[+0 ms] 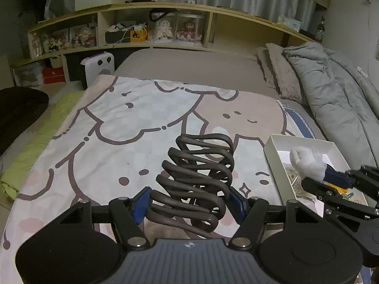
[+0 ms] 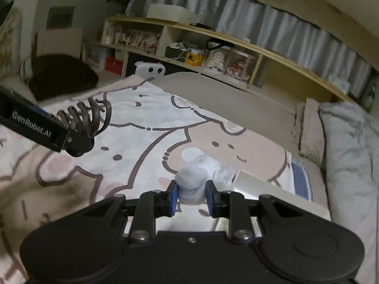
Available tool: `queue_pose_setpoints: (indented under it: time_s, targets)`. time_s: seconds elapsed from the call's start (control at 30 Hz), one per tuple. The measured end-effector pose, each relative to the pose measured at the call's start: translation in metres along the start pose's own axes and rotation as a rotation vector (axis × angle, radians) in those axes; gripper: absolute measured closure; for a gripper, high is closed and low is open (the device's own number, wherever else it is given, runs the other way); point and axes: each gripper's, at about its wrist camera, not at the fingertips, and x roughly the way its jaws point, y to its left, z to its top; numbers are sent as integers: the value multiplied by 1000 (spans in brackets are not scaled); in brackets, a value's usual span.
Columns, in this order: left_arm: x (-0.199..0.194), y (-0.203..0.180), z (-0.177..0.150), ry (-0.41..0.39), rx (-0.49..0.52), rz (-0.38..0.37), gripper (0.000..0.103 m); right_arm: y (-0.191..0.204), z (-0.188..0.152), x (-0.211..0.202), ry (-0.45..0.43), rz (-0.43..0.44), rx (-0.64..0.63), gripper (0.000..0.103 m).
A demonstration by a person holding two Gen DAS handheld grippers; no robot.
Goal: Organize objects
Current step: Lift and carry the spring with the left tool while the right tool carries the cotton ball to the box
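Note:
A dark wavy wire rack is pinched at its near end between the blue pads of my left gripper, and it juts forward above the cartoon blanket. My right gripper is shut on a white fluffy cloth bundle, held over the blanket beside a white open box. In the left wrist view the right gripper holds the bundle above the box, which contains straw-like filling. The right wrist view shows the left gripper with the rack at the far left.
The bed carries a grey duvet and pillows along its right side. A long wooden shelf with dolls and boxes runs behind it. A white heater and a dark cushion stand at the left.

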Motion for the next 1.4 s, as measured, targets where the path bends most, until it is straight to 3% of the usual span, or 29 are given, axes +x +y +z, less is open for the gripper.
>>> queue_pose_setpoints:
  time_s: [0.37,0.67,1.27,1.4]
  targets:
    - [-1,-15,-15,4,-33,10,35,-32,-21,-20,8,53,256,78]
    - [15,-42,-11,5,-23,-9,35,-54,-32,-18,-15,69,319,78]
    - [64,-161,43,-52,191,-113,35,-165,-53,-3,-118,-54,559,78]
    - [92,-195,50,-2,253,-208,35,-185,-63,-2,-118,-80,625,78]
